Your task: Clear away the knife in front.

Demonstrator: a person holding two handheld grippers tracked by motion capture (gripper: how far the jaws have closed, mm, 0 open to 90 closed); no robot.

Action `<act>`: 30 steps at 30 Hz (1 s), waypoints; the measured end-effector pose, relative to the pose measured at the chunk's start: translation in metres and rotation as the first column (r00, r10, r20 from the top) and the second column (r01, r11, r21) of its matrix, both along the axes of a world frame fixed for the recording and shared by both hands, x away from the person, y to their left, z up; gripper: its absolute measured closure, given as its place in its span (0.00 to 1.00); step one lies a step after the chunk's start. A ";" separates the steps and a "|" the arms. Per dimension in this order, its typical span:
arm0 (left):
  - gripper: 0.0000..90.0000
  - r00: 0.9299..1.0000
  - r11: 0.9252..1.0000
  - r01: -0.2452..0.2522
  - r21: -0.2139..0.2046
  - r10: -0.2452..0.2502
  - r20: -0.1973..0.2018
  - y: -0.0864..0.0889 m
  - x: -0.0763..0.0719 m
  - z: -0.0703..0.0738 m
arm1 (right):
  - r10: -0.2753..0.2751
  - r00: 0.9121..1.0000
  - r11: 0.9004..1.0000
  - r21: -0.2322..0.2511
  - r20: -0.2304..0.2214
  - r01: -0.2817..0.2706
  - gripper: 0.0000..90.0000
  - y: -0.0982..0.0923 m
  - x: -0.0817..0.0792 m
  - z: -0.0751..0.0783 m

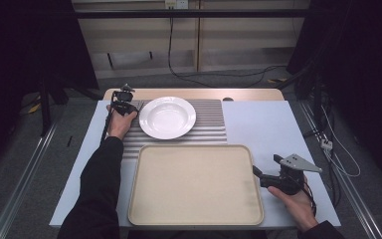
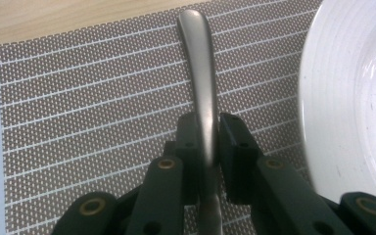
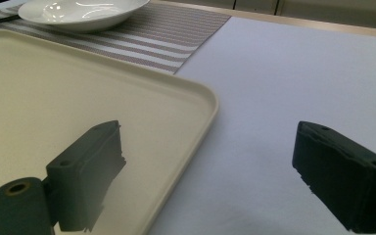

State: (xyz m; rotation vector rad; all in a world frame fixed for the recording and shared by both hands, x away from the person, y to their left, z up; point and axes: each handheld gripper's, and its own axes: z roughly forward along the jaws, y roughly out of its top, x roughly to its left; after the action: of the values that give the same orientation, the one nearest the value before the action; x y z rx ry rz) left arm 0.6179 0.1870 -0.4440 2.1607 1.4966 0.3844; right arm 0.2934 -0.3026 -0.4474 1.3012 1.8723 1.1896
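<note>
A grey metal utensil handle [image 2: 200,73] is pinched between the jaws of my left gripper [image 2: 208,132], which is shut on it just above the striped placemat [image 2: 78,107]. In the high view this gripper [image 1: 126,107] sits at the mat's far left, beside the white deep plate [image 1: 167,117]. The utensil's dark end [image 1: 140,104] pokes out toward the plate rim [image 2: 323,98]. My right gripper [image 1: 266,166] is open with nothing between its fingers, low over the white table at the right edge of the beige tray [image 1: 194,184]. In its own view the gripper [image 3: 210,166] straddles the tray corner [image 3: 196,98].
The placemat [image 1: 209,122] lies behind the tray, with the plate [image 3: 78,12] on its left part. Bare white tabletop [image 1: 263,124] stretches to the right of mat and tray. The wooden table edge [image 1: 248,93] runs along the back. Cables lie on the floor beyond.
</note>
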 end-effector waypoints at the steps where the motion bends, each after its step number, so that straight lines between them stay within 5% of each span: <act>1: 0.88 1.000 1.000 -0.006 -0.004 0.006 0.000 0.000 0.000 0.000 | -0.001 1.000 1.000 0.000 0.000 0.001 0.13 0.000 0.000 0.000; 18: 0.89 1.000 1.000 0.003 0.021 -0.002 -0.020 0.002 -0.005 0.006 | -0.001 1.000 1.000 0.000 -0.005 0.001 0.13 0.001 0.001 0.000; 30: 0.89 1.000 1.000 0.006 -0.002 -0.006 -0.013 0.006 -0.010 0.017 | -0.003 1.000 1.000 -0.001 -0.005 0.003 0.13 0.001 0.001 0.000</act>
State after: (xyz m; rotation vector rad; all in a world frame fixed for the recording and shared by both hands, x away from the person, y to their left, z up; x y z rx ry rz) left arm 0.6078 0.1927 -0.4267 2.1694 1.4964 0.3669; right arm 0.2944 -0.3015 -0.4476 1.3077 1.8740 1.1849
